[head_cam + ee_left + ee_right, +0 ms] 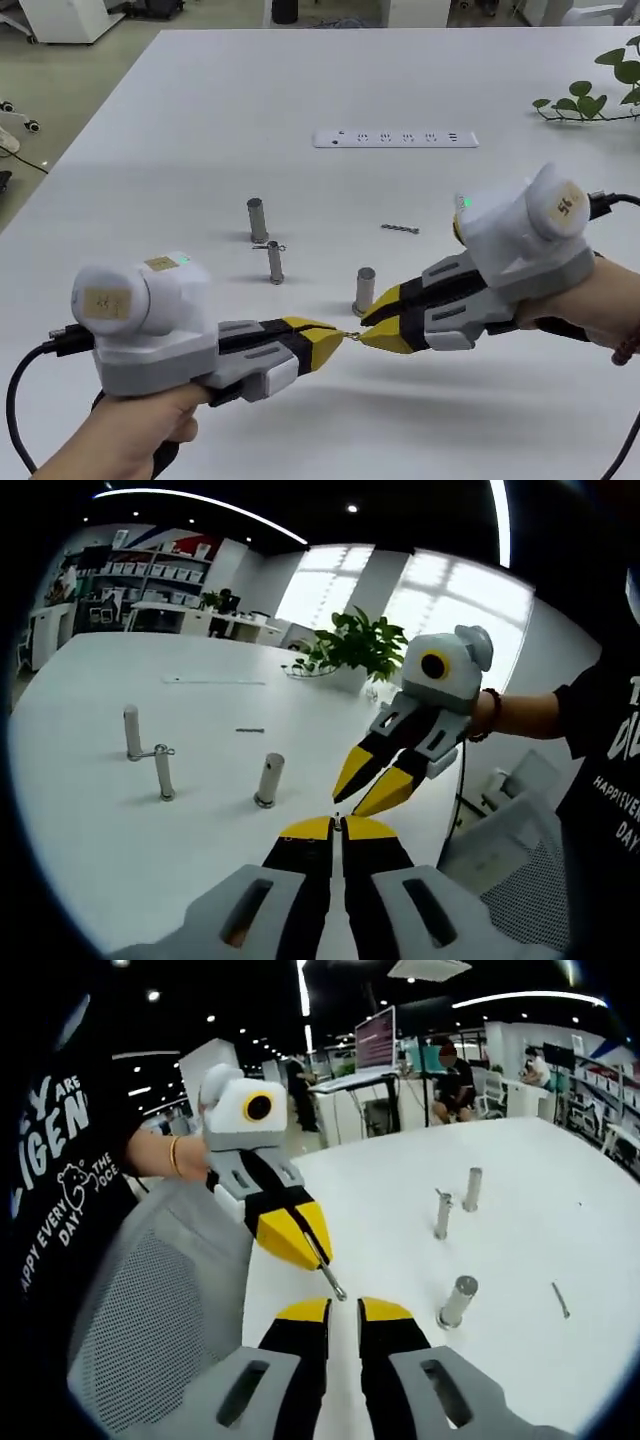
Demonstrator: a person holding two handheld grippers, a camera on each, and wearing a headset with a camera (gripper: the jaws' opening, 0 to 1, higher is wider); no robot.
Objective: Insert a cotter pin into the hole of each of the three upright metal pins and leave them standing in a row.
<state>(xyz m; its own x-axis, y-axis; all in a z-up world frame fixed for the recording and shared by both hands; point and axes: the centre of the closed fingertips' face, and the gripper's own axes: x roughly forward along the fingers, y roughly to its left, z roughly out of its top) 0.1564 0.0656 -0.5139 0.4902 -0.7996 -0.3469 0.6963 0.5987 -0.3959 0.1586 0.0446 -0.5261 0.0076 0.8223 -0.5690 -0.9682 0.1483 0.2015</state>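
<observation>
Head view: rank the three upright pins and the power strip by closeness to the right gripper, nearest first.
1. Bare pin, just beyond the right gripper fingers.
2. Pin with a cotter pin, farther left.
3. Back pin, left and behind that.
4. Power strip, far back, centre.

Far pin (257,219), middle pin (275,262), near pin (365,290): grey, upright, mid-tabletop. Inserted cotter pin (268,246) crosses middle pin's top. Loose cotter pin (400,229) flat, toward right edge. Held cotter pin (330,1275) in left gripper (335,338) fingers.
</observation>
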